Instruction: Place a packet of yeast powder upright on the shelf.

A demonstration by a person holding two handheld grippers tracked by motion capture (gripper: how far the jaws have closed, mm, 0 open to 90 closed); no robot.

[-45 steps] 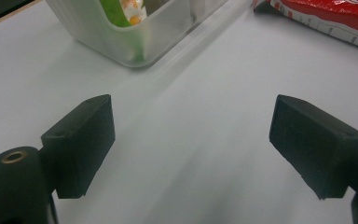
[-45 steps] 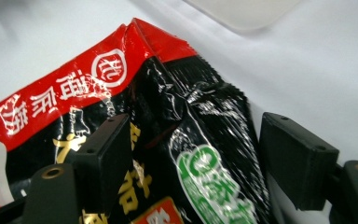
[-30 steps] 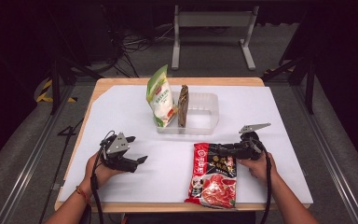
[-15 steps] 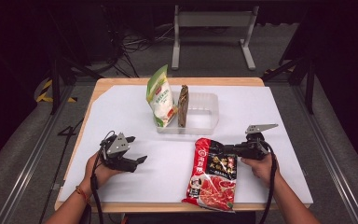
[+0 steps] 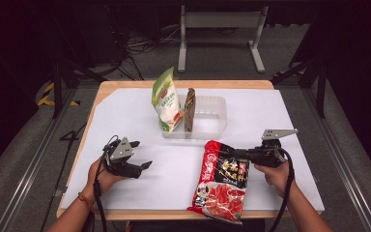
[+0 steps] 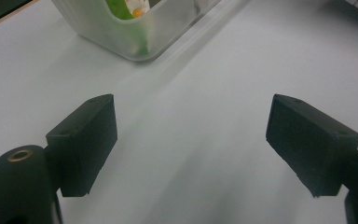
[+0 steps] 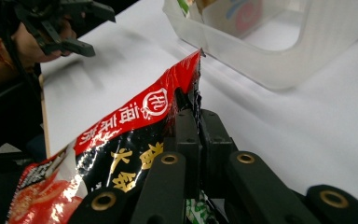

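From above: right gripper (image 5: 239, 154) pinched on the red packet (image 5: 221, 181), just in front of the clear tray (image 5: 217, 126); left gripper (image 5: 142, 154) spread, idle. Along the right gripper: jaws just closed on the packet's edge. Lifting step, likely; next, carrying into the tray beside the green pouch (image 5: 165, 100).

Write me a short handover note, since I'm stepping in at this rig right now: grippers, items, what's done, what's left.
Right gripper: shut on the red packet, pinching its edge; the packet's near end overhangs the table edge.
Left gripper: open, nothing between the jaws, low over the white sheet.
Clear bin: holds the green pouch and brown packet, both upright.
Left, probably: place the red packet in the bin.
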